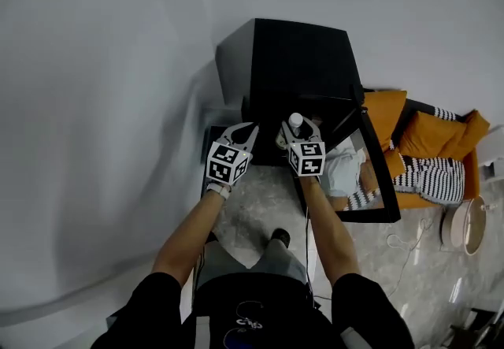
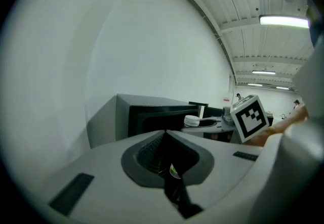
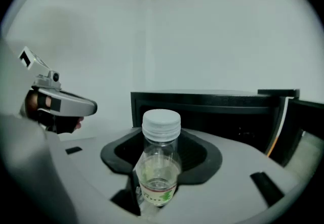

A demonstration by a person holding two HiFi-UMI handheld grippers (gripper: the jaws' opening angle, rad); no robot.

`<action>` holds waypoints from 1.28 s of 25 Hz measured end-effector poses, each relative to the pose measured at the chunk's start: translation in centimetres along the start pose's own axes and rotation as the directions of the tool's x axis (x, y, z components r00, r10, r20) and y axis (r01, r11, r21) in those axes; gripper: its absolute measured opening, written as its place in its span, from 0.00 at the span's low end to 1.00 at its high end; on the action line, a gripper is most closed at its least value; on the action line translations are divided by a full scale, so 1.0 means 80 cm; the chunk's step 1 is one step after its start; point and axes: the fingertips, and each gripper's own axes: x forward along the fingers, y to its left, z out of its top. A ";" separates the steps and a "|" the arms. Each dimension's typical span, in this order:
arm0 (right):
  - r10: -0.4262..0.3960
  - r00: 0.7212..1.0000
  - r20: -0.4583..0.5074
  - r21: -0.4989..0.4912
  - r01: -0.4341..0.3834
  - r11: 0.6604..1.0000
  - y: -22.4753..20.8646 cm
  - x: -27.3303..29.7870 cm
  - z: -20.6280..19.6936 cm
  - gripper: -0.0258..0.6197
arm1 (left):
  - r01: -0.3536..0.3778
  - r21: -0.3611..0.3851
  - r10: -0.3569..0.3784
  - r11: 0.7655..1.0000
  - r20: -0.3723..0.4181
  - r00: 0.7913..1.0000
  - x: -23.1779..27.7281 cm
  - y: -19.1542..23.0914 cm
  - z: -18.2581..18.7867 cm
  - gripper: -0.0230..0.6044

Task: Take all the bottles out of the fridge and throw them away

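Looking steeply down on a black fridge [image 1: 299, 56] against a white wall [image 1: 102, 103], door [image 1: 370, 174] swung open to the right. Just before the open compartment, two grippers side by side and close together, each at the end of a bare forearm: left gripper [image 1: 242, 131], jaws pointing at the fridge; right gripper [image 1: 299, 131] clasping a clear bottle [image 1: 295, 120], white cap upward. Right of the door, an orange sofa [image 1: 429, 131] with a striped cloth [image 1: 429, 178] on it. Underfoot, pale marbled floor [image 1: 260, 206] and one dark shoe [image 1: 279, 238].
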 end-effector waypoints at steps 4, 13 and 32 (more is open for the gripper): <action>-0.020 1.000 -0.004 0.021 0.020 1.000 0.011 -0.064 0.012 0.35 | 0.019 -0.004 -0.020 1.000 -0.014 1.000 -0.033 -0.029 0.012 0.05; -0.028 1.000 0.014 0.000 0.028 1.000 0.028 -0.120 0.030 0.35 | 0.014 -0.003 -0.014 1.000 0.007 1.000 -0.069 -0.050 0.022 0.05; 0.380 0.924 0.033 -0.145 -0.372 0.917 0.284 -0.036 0.080 0.35 | -0.349 -0.061 0.351 0.935 0.032 0.936 -0.276 0.082 -0.004 0.05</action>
